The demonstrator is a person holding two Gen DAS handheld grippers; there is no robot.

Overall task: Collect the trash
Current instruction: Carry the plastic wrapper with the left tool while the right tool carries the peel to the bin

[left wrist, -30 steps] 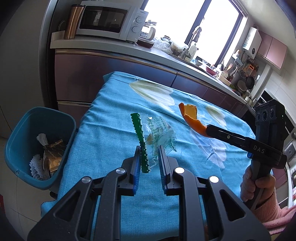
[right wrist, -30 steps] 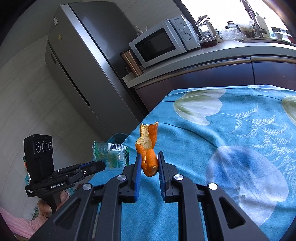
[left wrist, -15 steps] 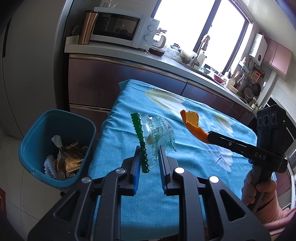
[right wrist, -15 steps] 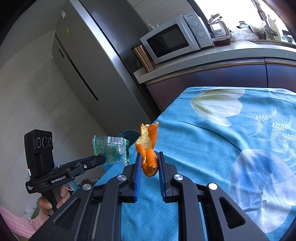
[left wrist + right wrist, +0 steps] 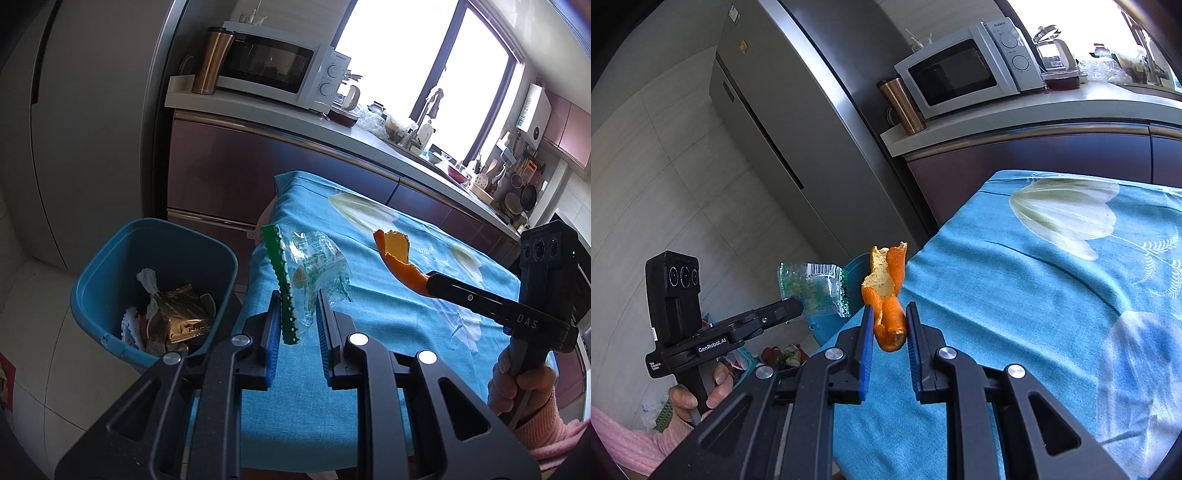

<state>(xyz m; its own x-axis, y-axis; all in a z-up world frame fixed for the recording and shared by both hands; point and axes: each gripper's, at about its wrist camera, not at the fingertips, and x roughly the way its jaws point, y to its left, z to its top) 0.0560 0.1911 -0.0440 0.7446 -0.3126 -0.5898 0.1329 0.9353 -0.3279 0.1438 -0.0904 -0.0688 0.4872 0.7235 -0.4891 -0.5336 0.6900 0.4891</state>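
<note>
The clear wrapper (image 5: pixel 314 269) with its green serrated edge is hanging above the worktop (image 5: pixel 369 325) edge, near the blue bin (image 5: pixel 110 266); your left gripper (image 5: pixel 297 325) fingers are pinching it. Your right gripper (image 5: pixel 889 326) fingers are clamping the orange peel (image 5: pixel 886 291) above the worktop.

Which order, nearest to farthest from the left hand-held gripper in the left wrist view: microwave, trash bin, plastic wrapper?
1. plastic wrapper, clamped in the left hand-held gripper.
2. trash bin, lower left, on the floor.
3. microwave, top, on the counter.
</note>
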